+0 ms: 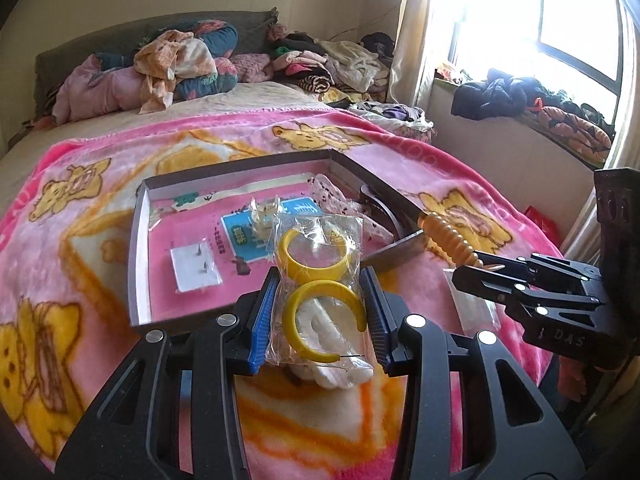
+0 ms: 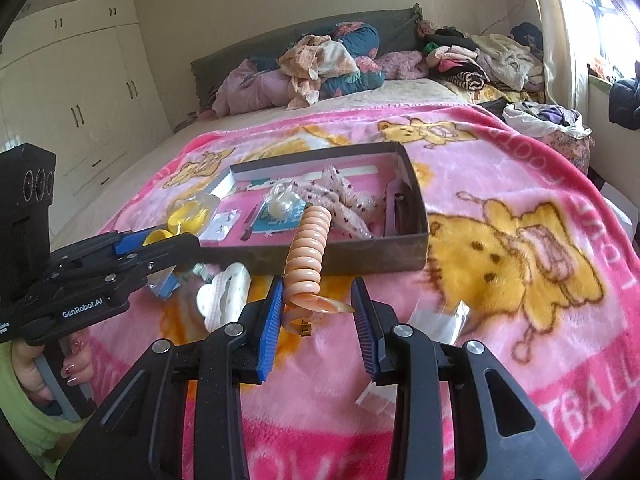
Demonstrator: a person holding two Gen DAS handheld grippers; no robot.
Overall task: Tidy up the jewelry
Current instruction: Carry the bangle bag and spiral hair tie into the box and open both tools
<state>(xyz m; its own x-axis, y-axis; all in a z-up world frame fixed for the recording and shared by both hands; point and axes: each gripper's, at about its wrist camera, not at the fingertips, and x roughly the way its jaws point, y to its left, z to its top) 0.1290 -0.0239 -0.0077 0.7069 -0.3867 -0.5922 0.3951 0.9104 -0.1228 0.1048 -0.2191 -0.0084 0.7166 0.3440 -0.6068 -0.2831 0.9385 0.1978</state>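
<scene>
A shallow box (image 2: pixel 384 258) lies on the blanket (image 2: pixel 520 184); inside it, an earring card (image 1: pixel 195 264) sits left, a bow (image 2: pixel 344 204) right; clothes (image 2: pixel 320 64) pile behind, at the headboard.

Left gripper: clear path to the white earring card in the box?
Probably not yet. The left gripper is shut on the bag of yellow hoops. The white card lies uncovered in the box, so the way looks free otherwise.
</scene>
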